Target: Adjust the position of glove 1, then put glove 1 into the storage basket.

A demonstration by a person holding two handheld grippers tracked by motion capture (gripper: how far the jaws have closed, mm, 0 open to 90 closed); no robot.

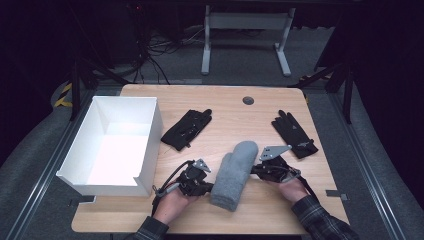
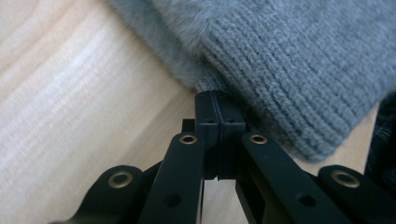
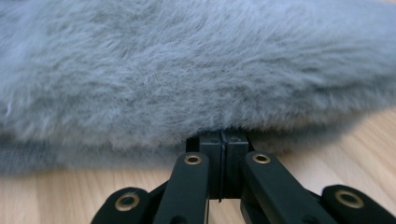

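While high view shows whole grey mitten (image 1: 234, 175), left gripper (image 2: 215, 98) and right gripper (image 3: 222, 136) press closed against edges.

A white open box (image 1: 112, 145) stands at the left edge of the wooden table (image 1: 235, 117). One black glove (image 1: 187, 129) lies just beside the box, and another black glove (image 1: 294, 133) lies well apart, near the right edge. Beyond the table, a white frame (image 1: 245, 37) stands on the grey floor (image 1: 175, 65), with dark cables (image 1: 155, 50) near it.
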